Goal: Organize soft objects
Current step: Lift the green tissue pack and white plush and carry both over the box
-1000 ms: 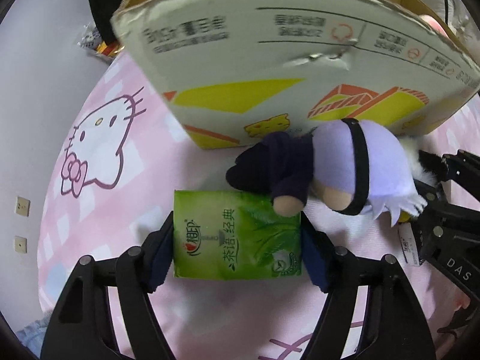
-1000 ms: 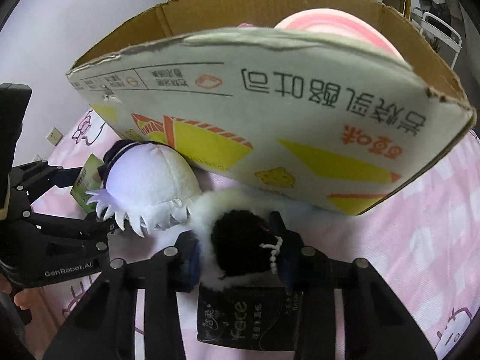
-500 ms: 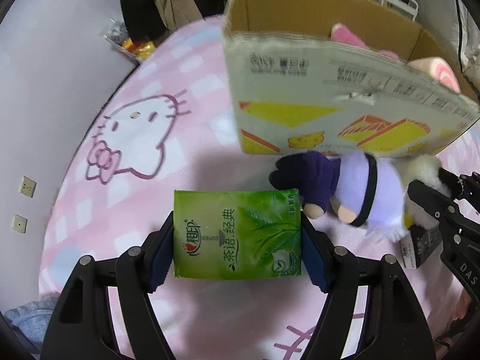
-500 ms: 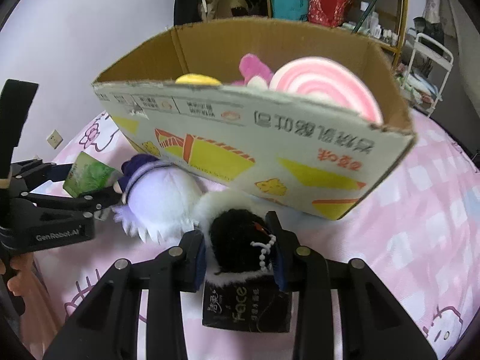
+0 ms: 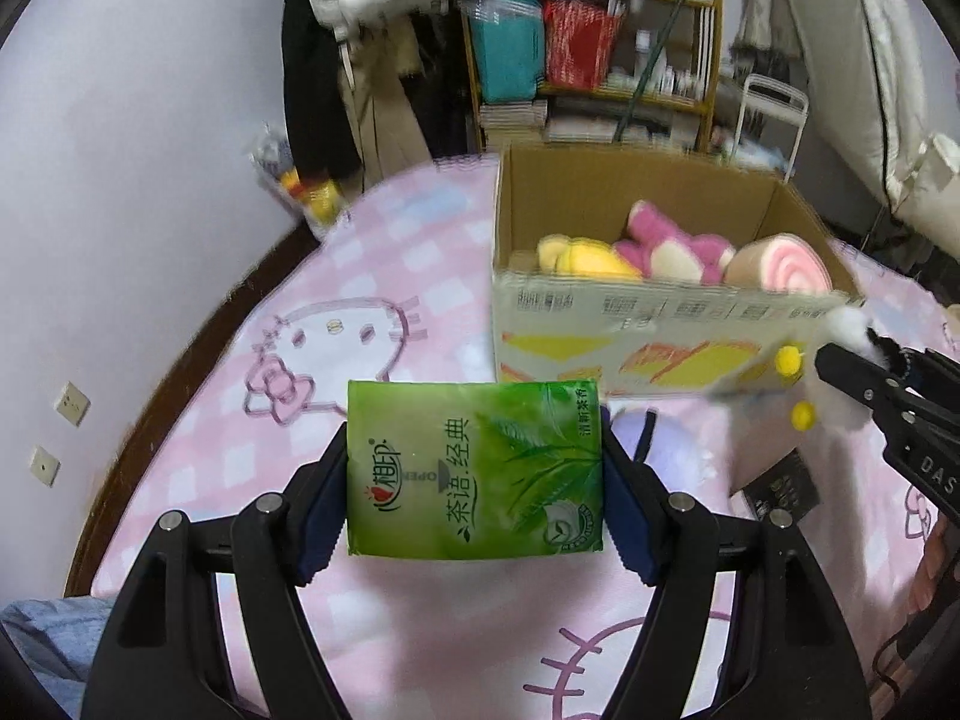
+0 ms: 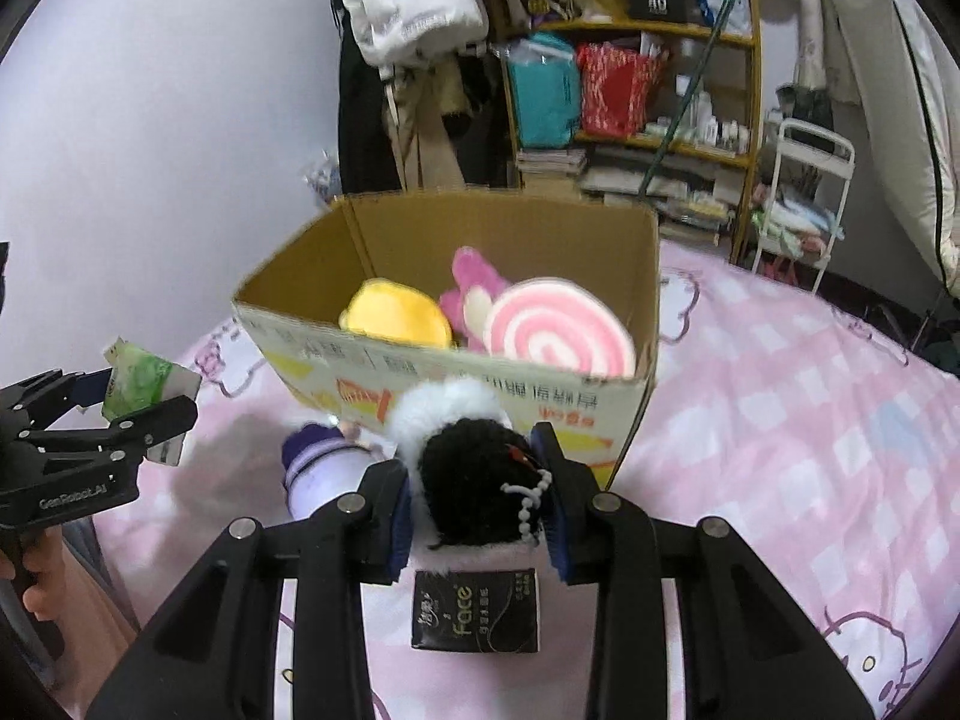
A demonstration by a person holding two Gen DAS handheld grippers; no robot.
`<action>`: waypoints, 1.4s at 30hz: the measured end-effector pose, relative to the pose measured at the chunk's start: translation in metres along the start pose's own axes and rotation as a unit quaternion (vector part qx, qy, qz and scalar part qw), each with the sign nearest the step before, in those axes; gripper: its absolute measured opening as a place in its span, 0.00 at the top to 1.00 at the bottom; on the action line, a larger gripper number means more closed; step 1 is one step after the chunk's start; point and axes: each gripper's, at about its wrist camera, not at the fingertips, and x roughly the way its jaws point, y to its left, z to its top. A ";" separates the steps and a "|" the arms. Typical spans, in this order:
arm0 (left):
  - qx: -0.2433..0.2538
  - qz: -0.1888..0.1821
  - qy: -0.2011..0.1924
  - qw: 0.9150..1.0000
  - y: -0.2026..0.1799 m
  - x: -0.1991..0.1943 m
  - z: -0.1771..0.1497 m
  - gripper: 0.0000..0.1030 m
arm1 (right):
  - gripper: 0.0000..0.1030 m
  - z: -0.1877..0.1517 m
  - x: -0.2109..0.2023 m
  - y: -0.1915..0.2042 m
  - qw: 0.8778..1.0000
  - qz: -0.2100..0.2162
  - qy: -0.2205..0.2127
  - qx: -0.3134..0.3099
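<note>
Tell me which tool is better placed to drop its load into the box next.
Right, probably. The right tool holds the black-and-white plush directly before the cardboard box, centred. The left tool, gripping the green tissue pack, sits off its left corner.

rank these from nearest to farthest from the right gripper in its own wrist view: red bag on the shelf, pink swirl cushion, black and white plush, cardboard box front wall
1. black and white plush, clamped between the right gripper fingers.
2. cardboard box front wall, just beyond the plush.
3. pink swirl cushion, inside the box on its right side.
4. red bag, on the shelf across the room.
</note>
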 end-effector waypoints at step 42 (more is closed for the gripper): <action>0.011 -0.002 -0.224 0.975 -0.028 -0.050 0.096 0.29 | 0.63 0.081 -0.048 -0.016 0.986 -0.006 -0.168 -0.017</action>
